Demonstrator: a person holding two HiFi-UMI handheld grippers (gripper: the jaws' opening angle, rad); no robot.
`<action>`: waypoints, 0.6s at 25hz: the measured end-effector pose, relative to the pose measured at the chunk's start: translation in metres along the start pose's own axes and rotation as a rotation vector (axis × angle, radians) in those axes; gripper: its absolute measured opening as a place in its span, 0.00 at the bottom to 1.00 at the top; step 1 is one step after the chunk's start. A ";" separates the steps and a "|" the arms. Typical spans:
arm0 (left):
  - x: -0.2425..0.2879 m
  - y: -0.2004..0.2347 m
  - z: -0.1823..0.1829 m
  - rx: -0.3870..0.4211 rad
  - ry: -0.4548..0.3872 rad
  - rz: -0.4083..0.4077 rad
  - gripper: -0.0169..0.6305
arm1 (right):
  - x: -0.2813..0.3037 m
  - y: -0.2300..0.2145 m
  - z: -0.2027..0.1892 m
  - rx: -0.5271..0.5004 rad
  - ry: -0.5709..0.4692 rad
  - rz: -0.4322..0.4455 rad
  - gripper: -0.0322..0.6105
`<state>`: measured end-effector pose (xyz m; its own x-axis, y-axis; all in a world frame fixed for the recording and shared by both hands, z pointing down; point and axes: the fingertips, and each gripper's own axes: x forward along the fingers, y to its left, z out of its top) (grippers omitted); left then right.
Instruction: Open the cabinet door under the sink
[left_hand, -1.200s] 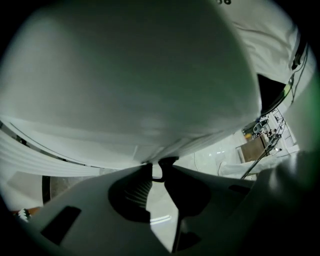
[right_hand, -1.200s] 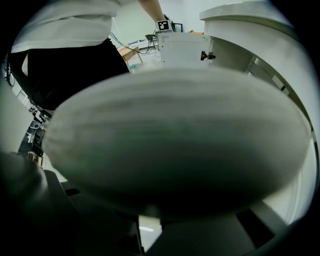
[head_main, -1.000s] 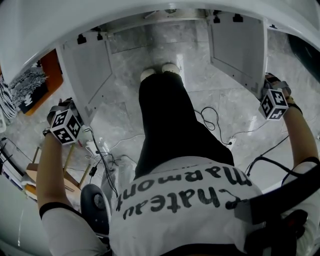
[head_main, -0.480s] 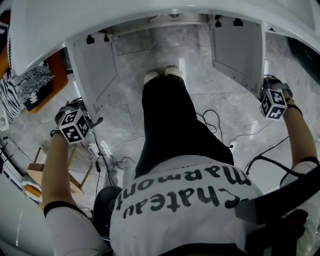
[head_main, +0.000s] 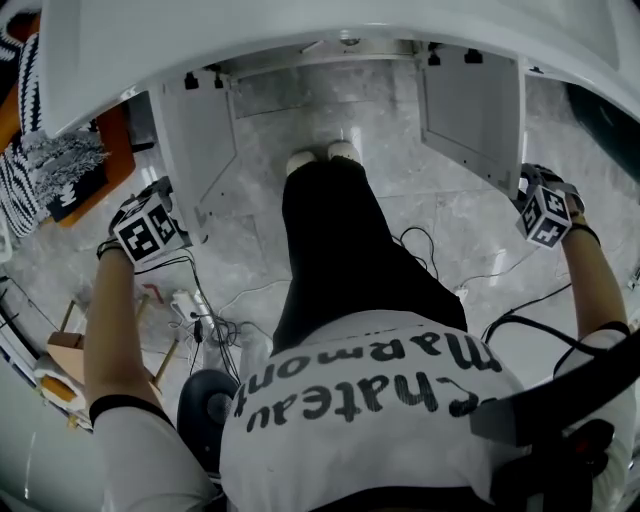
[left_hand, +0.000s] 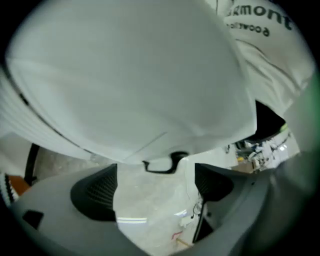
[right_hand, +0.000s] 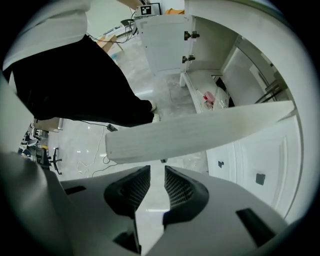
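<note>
The white sink counter (head_main: 330, 30) arches over the top of the head view, and both cabinet doors under it stand swung out. My left gripper (head_main: 165, 228) is by the outer edge of the left door (head_main: 195, 140). Its jaws (left_hand: 155, 176) are open and have just been opening. The door's black handle (left_hand: 165, 163) lies just past the tips, touched by neither pad. My right gripper (head_main: 535, 200) is at the outer edge of the right door (head_main: 470, 100). Its jaws (right_hand: 154, 172) are closed to a narrow slit, with a dark bit of the right door's handle (right_hand: 163, 161) at their tips.
The person's black-trousered legs and white shoes (head_main: 322, 155) stand between the two doors. Cables (head_main: 430, 240) and a power strip (head_main: 190, 305) lie on the marble floor. A chair base (head_main: 205, 405) is at lower left. Small items (right_hand: 209, 97) sit inside the cabinet.
In the head view my left gripper has drifted up and to the right, closer to the left door's edge. The right gripper has barely shifted.
</note>
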<state>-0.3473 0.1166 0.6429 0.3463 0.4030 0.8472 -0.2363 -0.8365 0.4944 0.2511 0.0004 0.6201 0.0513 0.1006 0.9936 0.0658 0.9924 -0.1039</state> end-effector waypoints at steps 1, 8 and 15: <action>-0.006 0.013 0.003 -0.039 -0.029 0.031 0.73 | -0.001 0.002 0.000 0.007 0.009 0.007 0.20; -0.039 0.033 0.010 -0.063 -0.122 0.108 0.73 | -0.013 -0.005 0.006 0.115 0.031 -0.021 0.19; -0.110 0.028 -0.009 -0.200 -0.250 0.329 0.73 | -0.067 -0.037 -0.022 0.360 0.047 -0.184 0.14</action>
<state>-0.4002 0.0523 0.5656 0.4262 0.0055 0.9046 -0.5322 -0.8072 0.2556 0.2676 -0.0444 0.5560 0.1169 -0.0760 0.9902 -0.2745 0.9558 0.1057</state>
